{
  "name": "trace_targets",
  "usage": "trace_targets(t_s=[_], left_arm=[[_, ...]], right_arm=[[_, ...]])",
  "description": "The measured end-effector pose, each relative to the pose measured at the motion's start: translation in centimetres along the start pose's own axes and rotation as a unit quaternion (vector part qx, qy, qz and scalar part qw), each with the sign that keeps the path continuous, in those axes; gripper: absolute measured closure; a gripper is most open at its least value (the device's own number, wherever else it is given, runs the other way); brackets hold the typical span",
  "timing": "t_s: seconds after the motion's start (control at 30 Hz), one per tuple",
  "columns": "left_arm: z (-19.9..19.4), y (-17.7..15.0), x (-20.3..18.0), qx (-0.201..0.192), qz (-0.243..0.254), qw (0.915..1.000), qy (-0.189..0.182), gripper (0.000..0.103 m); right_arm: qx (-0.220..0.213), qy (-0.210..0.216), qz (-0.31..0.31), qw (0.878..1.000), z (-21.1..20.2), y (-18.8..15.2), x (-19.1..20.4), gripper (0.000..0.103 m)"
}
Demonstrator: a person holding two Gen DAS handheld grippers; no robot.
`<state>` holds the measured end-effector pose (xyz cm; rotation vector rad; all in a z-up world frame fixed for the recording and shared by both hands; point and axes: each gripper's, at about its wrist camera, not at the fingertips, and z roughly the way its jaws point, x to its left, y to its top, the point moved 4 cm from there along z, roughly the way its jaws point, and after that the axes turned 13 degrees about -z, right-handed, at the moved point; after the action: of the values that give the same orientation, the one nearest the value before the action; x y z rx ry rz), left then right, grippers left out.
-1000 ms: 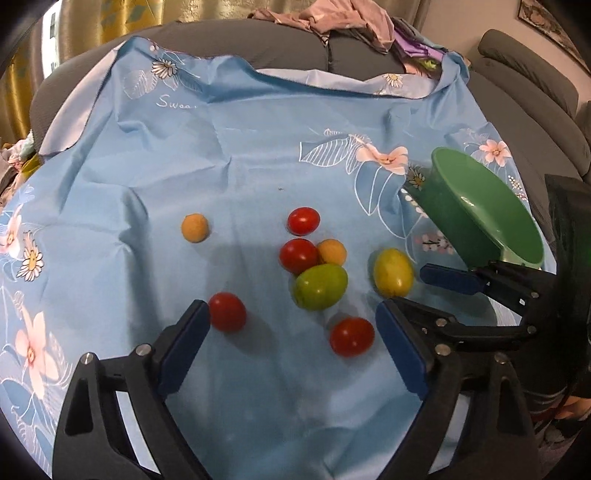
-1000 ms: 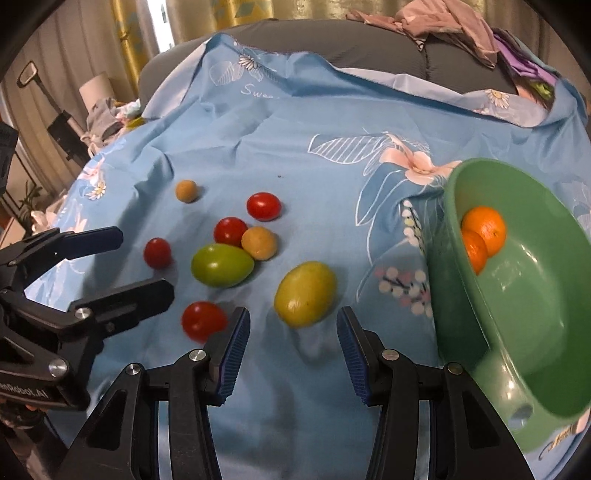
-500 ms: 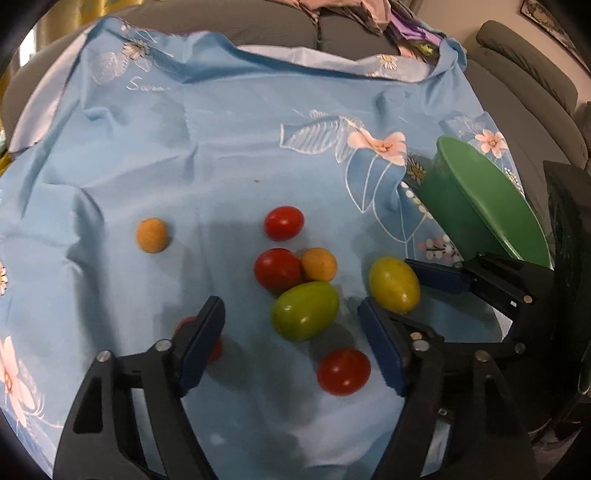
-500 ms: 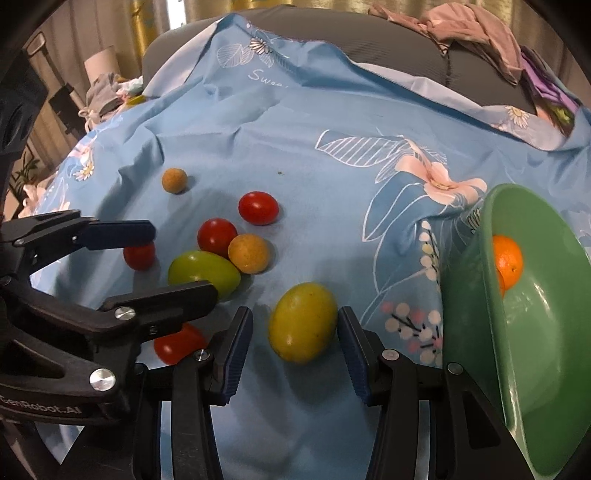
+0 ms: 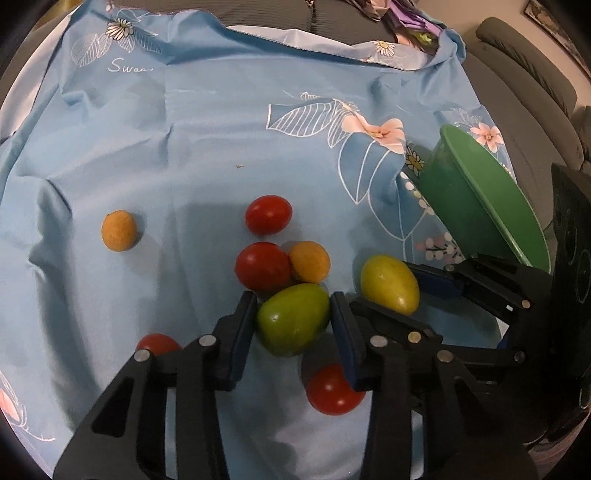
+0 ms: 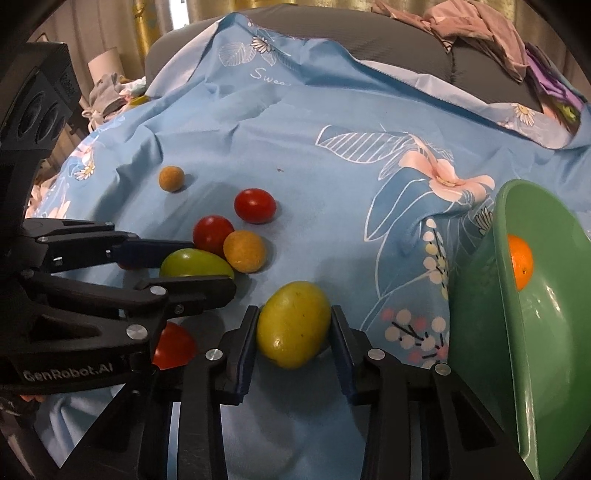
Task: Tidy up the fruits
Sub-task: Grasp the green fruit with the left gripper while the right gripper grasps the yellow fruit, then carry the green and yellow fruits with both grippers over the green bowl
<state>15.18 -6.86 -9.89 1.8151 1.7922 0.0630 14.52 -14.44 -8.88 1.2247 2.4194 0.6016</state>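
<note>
L hand-held gripper point(image 5: 293, 323): pads on both sides of the green fruit point(image 5: 293, 319), closed in on it, pinching it; fruit looks to sit on the blue floral cloth point(image 5: 207, 122). Seen from the R cam the same gripper comes in from the left, fingers either side of that green fruit.

R hand-held gripper point(image 6: 293, 336): pads tight against both sides of the yellow fruit point(image 6: 293, 329), pinching it, fruit low on the cloth, can't tell if lifted. The 2 grippers are side by side, very near each other.

Loose fruit on cloth: 2 red tomatoes behind the green fruit, far one point(image 5: 268, 214) alone, near one point(image 5: 263, 266) touching an orange ball fruit point(image 5: 308, 261). 2nd orange ball point(image 5: 118, 230) well apart to the left. 1 red tomato point(image 5: 157, 343) partly hidden behind L gripper's left finger, another red one point(image 5: 332, 391) under its right finger.

Green bowl point(image 6: 554, 350) on the right, tilted on the cloth, opening facing R cam; 1 orange point(image 6: 520, 266) inside near its rim. Cloth wrinkled, draped over a grey sofa point(image 5: 524, 59); clothes pile point(image 6: 476, 26) at the back.
</note>
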Motion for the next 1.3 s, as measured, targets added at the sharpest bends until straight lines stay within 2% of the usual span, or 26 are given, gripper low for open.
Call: trace_targets(t_s=[0.23, 0.67, 1.3], left_arm=[[-0.5, -0.1, 0.9, -0.005, -0.021, 0.9997, -0.011, 0.063], [-5.5, -1.6, 1.9, -0.038, -0.055, 0.9976, -0.016, 0.063], [-10.8, -4.4, -0.3, -0.072, -0.05, 0.9959, -0.021, 0.063]], right_arm=[[-0.009, -0.001, 0.007, 1.0, -0.1, -0.1, -0.1, 0.066], [-0.053, 0.022, 0.036, 0.998, -3.3, -0.7, 0.3, 0.066], [-0.11, 0.034, 0.04, 0.993, -9.9, -2.3, 2.2, 0.066]])
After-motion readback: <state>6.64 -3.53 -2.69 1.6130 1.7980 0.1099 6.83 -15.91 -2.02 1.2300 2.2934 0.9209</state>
